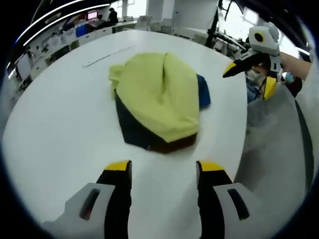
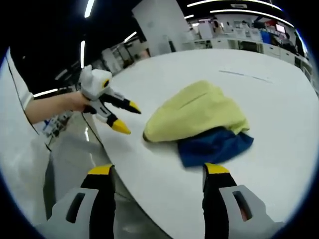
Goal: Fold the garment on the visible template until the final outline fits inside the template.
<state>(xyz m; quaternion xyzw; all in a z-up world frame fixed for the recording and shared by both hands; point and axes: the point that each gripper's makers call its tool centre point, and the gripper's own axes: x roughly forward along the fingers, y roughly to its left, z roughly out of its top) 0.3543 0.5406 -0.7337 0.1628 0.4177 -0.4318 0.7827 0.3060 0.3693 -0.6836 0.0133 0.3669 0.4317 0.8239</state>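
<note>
A: Where does the garment (image 1: 159, 102) lie?

B: On the white table (image 1: 60, 129), well in from the edge. In the left gripper view it is a folded heap, a yellow-green layer on top, a dark layer showing under it at the near side, and a blue corner sticking out at the right.

A: And from the other side?

B: In the right gripper view the garment (image 2: 199, 117) shows the same yellow-green top, with the blue part spread out beneath it toward the camera. It rests flat on the table (image 2: 279, 149); nothing holds it.

A: How do the tongs stand?

B: The left gripper (image 1: 162, 169) has its two yellow-tipped jaws set wide, with bare table between them, short of the garment's near edge. The right gripper (image 2: 159, 172) is likewise wide, jaws apart over the table's edge, just short of the blue part. Neither grips anything.

A: Does either gripper appear in the other's view?

B: Yes. The right gripper (image 1: 249, 74) comes in at the upper right of the left gripper view, off to the garment's side and apart from it, jaws spread. The left gripper (image 2: 127, 117) shows at the left of the right gripper view, held by a hand (image 2: 75, 102), jaws parted, near the garment's yellow-green edge but not touching.

A: Any containers, or a template?

B: A thin pale line (image 1: 107, 56) lies on the table beyond the garment; what it is cannot be told.
</note>
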